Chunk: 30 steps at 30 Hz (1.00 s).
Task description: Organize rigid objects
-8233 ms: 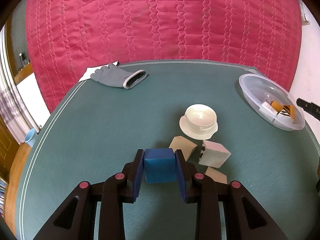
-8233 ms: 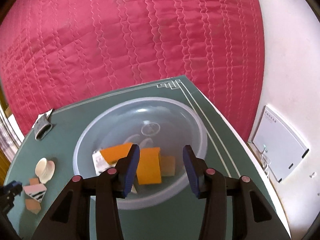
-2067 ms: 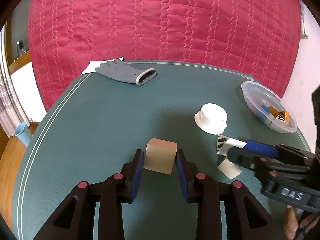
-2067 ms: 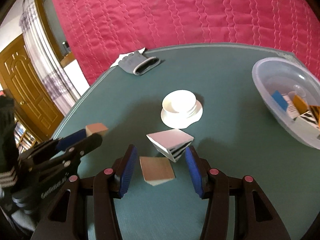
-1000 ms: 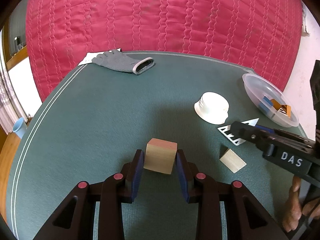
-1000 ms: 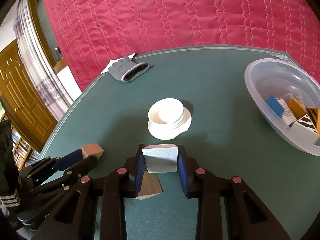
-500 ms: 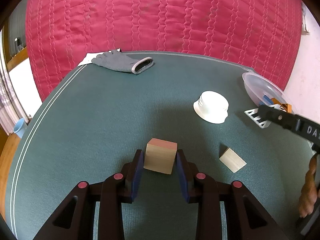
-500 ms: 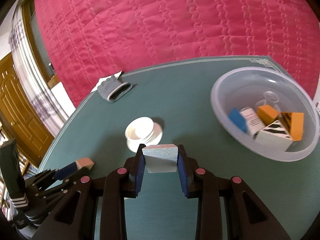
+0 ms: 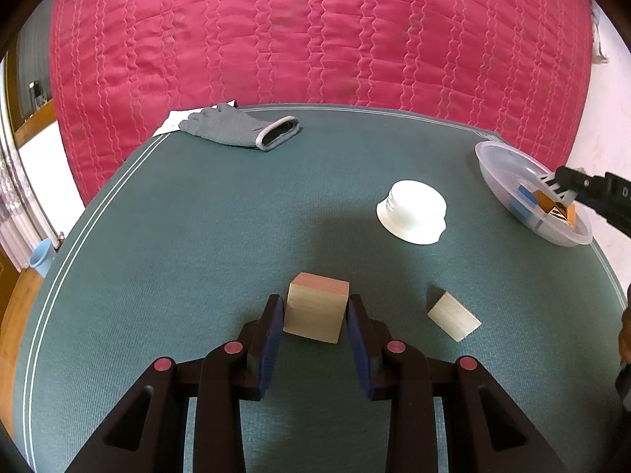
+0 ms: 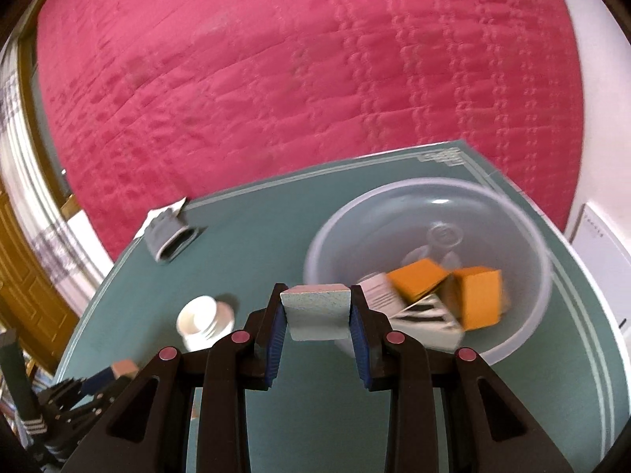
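Note:
My left gripper (image 9: 315, 311) is shut on a wooden cube (image 9: 315, 317) with a pink top, held over the green table (image 9: 197, 236). A wooden wedge (image 9: 453, 316) lies on the table to its right. My right gripper (image 10: 315, 311) is shut on a pale grey-white block (image 10: 316, 309) with a striped side, at the near rim of the clear plastic bowl (image 10: 524, 232). The bowl holds orange blocks (image 10: 479, 291), a striped block (image 10: 428, 321) and a white block. In the left wrist view my right gripper (image 9: 560, 185) reaches over the bowl (image 9: 497, 169).
A white lid or cup stack (image 9: 412, 216) stands mid-table, also in the right wrist view (image 10: 203, 321). A grey glove (image 9: 240, 132) lies at the far edge on paper. A red quilted cloth (image 9: 315, 39) hangs behind the table. A white wall is at right.
My right gripper has carried the pale block from the table's middle toward the bowl and now sits at its rim. My left gripper still holds the wooden cube in place.

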Available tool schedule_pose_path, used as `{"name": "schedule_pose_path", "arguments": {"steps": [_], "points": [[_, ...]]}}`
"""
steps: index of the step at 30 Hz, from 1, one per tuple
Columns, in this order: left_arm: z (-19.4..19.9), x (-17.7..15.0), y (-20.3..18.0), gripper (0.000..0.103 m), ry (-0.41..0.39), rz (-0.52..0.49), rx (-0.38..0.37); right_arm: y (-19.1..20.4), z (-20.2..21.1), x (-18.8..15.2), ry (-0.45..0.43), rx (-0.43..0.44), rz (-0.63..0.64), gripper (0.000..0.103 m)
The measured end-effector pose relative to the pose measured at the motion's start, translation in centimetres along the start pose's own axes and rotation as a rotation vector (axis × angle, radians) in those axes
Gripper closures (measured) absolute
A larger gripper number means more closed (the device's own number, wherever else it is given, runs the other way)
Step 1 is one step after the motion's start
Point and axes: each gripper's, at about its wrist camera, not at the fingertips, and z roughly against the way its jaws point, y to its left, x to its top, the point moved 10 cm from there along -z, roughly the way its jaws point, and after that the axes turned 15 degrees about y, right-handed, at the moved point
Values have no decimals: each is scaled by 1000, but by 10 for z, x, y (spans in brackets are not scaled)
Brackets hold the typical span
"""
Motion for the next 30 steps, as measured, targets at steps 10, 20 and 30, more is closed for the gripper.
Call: {"name": "schedule_pose_path", "arguments": {"steps": [10, 20, 30], "points": [[0, 0, -4, 69, 1, -8, 9, -46, 4, 25, -54, -88, -51, 71], [2, 3, -11, 69, 1, -19, 21, -89, -1, 29, -54, -94, -135, 71], [10, 15, -21, 69, -24, -29, 29, -114, 7, 14, -56, -113, -172, 71]]}}
